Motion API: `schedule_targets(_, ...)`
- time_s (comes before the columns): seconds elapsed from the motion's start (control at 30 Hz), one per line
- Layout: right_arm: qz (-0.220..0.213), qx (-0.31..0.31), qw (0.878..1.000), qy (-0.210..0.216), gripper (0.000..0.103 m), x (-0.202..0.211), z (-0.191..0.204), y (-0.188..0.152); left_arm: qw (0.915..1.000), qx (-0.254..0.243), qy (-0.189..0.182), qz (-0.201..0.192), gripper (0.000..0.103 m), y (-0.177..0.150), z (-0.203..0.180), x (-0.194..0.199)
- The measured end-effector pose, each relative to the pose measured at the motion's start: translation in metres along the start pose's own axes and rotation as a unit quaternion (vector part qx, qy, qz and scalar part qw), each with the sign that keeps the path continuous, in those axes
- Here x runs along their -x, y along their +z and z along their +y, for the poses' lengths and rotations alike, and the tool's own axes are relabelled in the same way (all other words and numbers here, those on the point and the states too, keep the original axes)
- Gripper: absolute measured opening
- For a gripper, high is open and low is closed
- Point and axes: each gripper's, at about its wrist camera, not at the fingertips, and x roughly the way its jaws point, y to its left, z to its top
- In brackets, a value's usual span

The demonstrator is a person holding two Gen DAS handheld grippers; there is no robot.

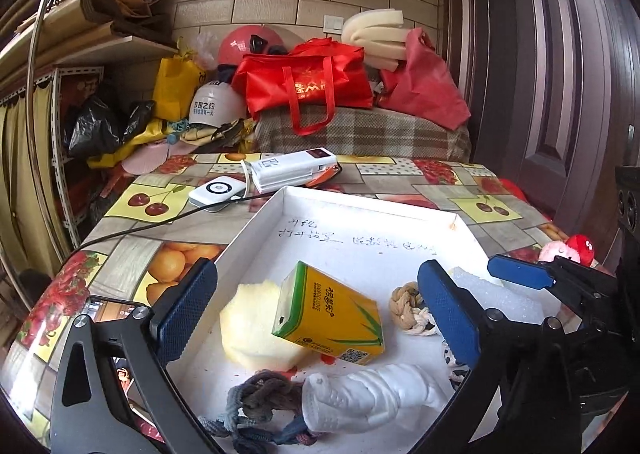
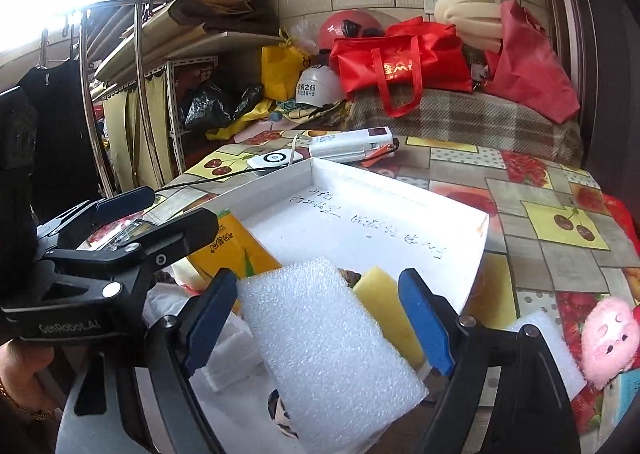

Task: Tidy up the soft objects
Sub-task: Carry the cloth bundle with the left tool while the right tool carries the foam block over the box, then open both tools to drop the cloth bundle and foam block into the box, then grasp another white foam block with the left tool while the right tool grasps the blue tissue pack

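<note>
A white shallow tray (image 1: 256,221) lies on the fruit-print table. In it are a yellow tissue pack (image 1: 328,318) leaning on a pale yellow sponge (image 1: 256,330), a beige rope knot (image 1: 408,306), a grey braided rope (image 1: 260,406) and a white crumpled mask (image 1: 372,394). My left gripper (image 1: 318,312) stands wide open around the pack and sponge, its pads clear of both. My right gripper (image 2: 318,324) is open. A white foam block (image 2: 324,338) lies tilted between its fingers, against the left pad and apart from the right one, with a yellow sponge (image 2: 380,310) showing in the gap.
A pink plush toy (image 2: 608,338) lies at the table's right edge. Two white power banks (image 1: 296,169) and a black cable (image 1: 160,221) sit behind the tray. A phone (image 1: 108,308) lies at the left. Bags, helmets and foam pile up on the sofa behind.
</note>
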Motion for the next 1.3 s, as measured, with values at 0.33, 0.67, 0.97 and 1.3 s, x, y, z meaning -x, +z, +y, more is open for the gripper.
schedule_targets(0.33, -0.024, -0.001, 1.000, -0.016, 0.084, 0.007, -0.001, 0.001, 0.9975, 0.002, 0.027, -0.065, 0.102, -0.003, 0.001, 0.025)
schedule_targets(0.67, -0.094, -0.023, 0.993, -0.071, 0.084, 0.037, -0.005, -0.005, 0.9974, 0.036, 0.028, -0.056, 0.102, -0.002, 0.015, 0.023)
schedule_targets(0.97, -0.117, -0.051, 0.973, -0.190, 0.084, 0.065, -0.022, -0.016, 0.9976, -0.019, 0.020, -0.064, 0.102, -0.007, -0.023, 0.036)
schedule_targets(1.3, -0.136, -0.124, 0.967, -0.176, 0.088, 0.101, -0.081, -0.034, 0.9986, -0.034, -0.037, -0.016, 0.102, -0.016, -0.069, 0.034)
